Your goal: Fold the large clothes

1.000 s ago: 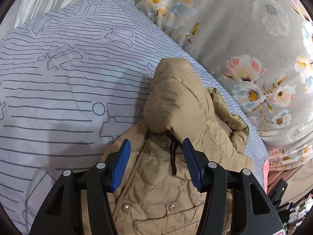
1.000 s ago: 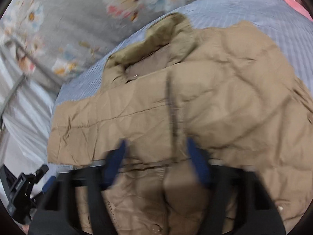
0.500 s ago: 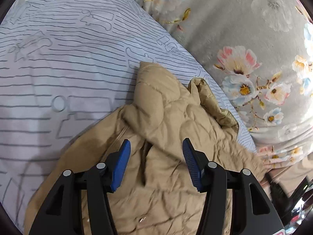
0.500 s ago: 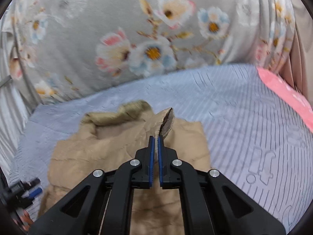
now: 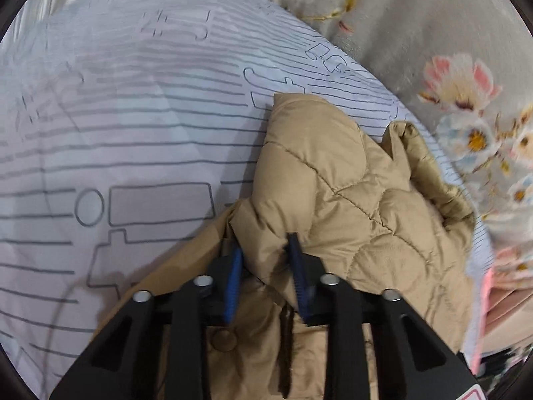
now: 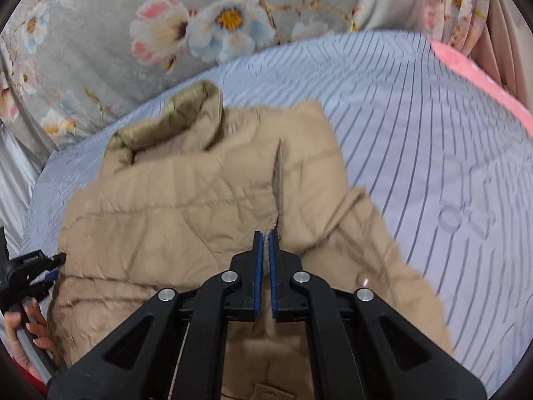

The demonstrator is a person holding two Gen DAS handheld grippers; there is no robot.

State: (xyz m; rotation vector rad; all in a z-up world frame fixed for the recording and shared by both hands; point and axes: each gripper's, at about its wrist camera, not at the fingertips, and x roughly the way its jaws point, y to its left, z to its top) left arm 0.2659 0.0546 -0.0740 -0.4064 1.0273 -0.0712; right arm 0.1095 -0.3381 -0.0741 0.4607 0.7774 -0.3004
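A tan quilted jacket (image 5: 349, 183) lies bunched on the striped bed sheet (image 5: 133, 133). My left gripper (image 5: 265, 260) is closing, and a fold of the jacket near its snap front is squeezed between the blue pads (image 5: 235, 266). In the right wrist view the same jacket (image 6: 166, 216) spreads across the sheet with its collar (image 6: 186, 110) at the far side. My right gripper (image 6: 264, 243) is shut on a thin front edge of the jacket, which rises from between its tips as a ridge.
Grey floral fabric (image 6: 166, 33) borders the far side of the sheet (image 6: 416, 133). A pink cloth (image 6: 483, 76) lies at the right edge. At the lower left of the right wrist view, a hand (image 6: 20, 333) holds the other gripper's black body (image 6: 30, 263).
My left gripper has come down closer to the jacket and its jaws have narrowed onto a fold. My right gripper shut on the jacket's front edge, then carried it along.
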